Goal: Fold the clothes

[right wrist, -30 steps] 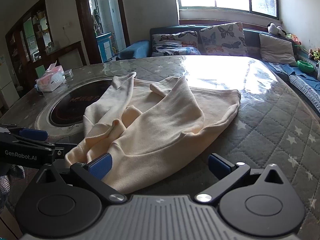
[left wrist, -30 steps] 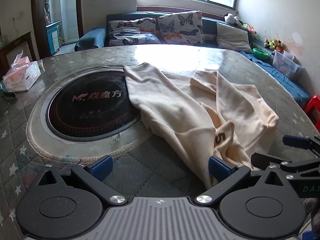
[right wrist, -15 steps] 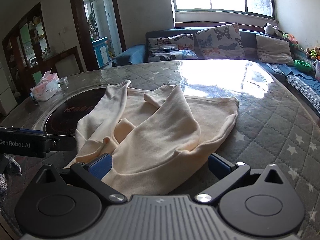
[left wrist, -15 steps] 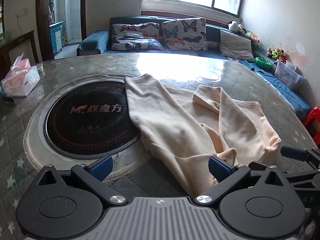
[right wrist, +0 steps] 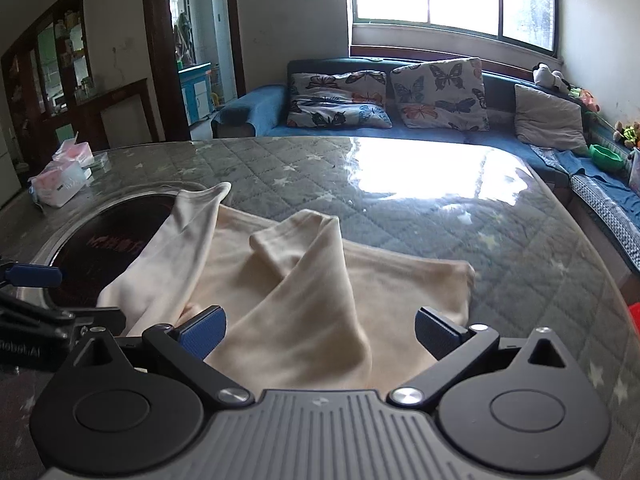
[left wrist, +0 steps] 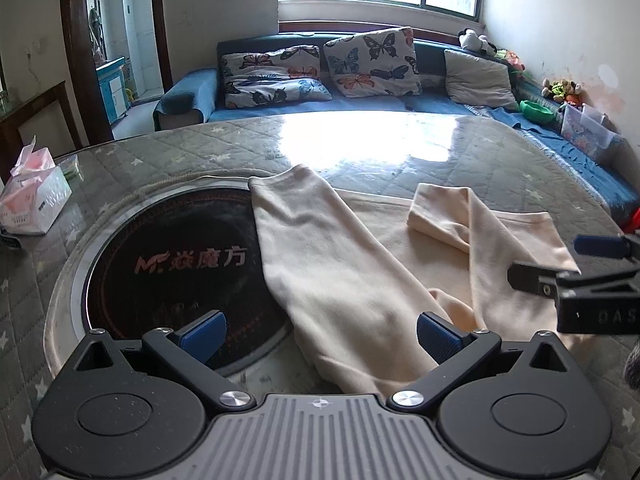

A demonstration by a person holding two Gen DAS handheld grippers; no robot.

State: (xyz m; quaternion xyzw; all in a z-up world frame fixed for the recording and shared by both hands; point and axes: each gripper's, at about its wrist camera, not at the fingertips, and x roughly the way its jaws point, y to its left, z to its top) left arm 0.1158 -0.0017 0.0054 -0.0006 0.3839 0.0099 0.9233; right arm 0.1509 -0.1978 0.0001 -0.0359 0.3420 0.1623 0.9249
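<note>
Currently both the left hand-held gripper and right hand-held gripper stand wide open, empty; each should pinch the cream garment at its near edge on the table.

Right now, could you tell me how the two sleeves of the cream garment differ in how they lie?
The left sleeve lies long and nearly straight, its cuff over the black round plate; the right sleeve bends back on itself. The left sleeve partly rests off the garment body, while the right sleeve sits on it. Both are cream, loose, and ungripped.
</note>
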